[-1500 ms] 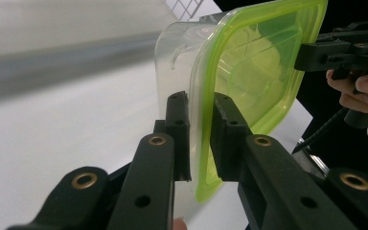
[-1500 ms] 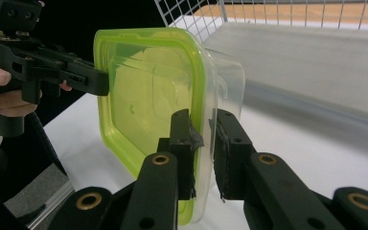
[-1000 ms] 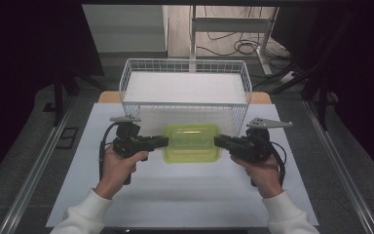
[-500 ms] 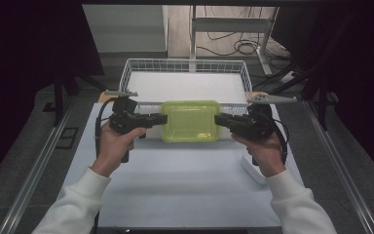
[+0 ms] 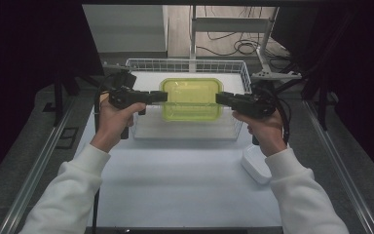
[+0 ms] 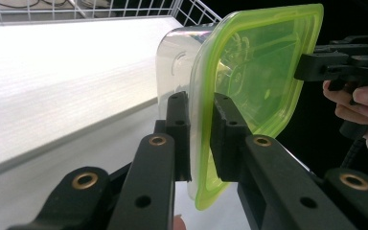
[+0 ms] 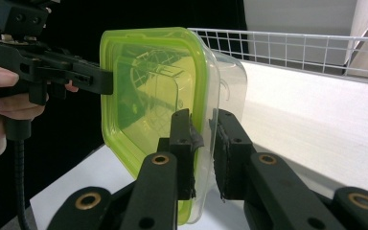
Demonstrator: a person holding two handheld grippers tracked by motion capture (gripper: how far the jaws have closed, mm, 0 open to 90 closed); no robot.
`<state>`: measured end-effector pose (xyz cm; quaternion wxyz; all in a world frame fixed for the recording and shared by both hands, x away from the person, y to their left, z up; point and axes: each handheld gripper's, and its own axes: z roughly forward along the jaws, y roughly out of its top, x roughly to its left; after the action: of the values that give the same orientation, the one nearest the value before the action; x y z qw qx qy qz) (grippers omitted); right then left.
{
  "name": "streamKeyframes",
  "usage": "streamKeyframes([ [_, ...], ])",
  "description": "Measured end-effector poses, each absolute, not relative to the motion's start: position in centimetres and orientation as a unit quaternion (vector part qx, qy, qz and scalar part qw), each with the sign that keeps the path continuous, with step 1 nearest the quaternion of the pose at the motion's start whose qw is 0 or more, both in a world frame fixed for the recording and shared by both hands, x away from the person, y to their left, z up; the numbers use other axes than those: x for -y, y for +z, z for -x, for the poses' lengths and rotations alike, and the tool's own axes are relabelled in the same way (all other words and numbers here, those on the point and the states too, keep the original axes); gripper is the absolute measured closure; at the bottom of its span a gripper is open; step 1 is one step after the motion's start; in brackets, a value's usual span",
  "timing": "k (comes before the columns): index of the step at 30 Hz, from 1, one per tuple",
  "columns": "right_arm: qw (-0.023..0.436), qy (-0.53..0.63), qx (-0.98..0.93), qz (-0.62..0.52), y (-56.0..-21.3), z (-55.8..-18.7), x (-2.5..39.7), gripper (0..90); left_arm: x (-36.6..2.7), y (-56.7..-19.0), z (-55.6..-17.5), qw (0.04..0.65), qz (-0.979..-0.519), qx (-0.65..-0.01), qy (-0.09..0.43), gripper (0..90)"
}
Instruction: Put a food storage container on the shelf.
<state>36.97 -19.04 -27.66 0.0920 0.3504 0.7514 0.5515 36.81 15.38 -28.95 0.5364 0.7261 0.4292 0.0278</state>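
A clear plastic container with a lime-green lid [image 5: 192,98] hangs in the air over the white wire basket [image 5: 141,63]. My left gripper [image 5: 162,96] is shut on the lid's left rim, and my right gripper [image 5: 219,98] is shut on its right rim. In the left gripper view the green lid [image 6: 254,72] edge sits pinched between my own jaws, with my left gripper [image 6: 200,139] midpoint on it. The right gripper view shows the same container [image 7: 158,96] clamped by my right gripper [image 7: 202,139], with the other gripper gripping the far rim.
The wire basket stands at the back middle of the white table [image 5: 185,180], its floor white. A white lidded box [image 5: 256,163] lies on the table beneath my right forearm. Dark floor and metal rails flank the table on both sides.
Both grippers have carried the container up and away from the table, from in front of the basket to above it. Both stay shut on it.
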Motion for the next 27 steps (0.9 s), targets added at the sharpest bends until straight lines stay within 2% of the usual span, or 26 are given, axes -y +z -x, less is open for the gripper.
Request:
streamKeyframes([
  [27,0.032,0.545,-0.734,-0.404,-28.5,-45.4,18.2,79.1,-16.3,-29.2,-44.6,0.526,-0.719,-0.454,0.002,79.7],
])
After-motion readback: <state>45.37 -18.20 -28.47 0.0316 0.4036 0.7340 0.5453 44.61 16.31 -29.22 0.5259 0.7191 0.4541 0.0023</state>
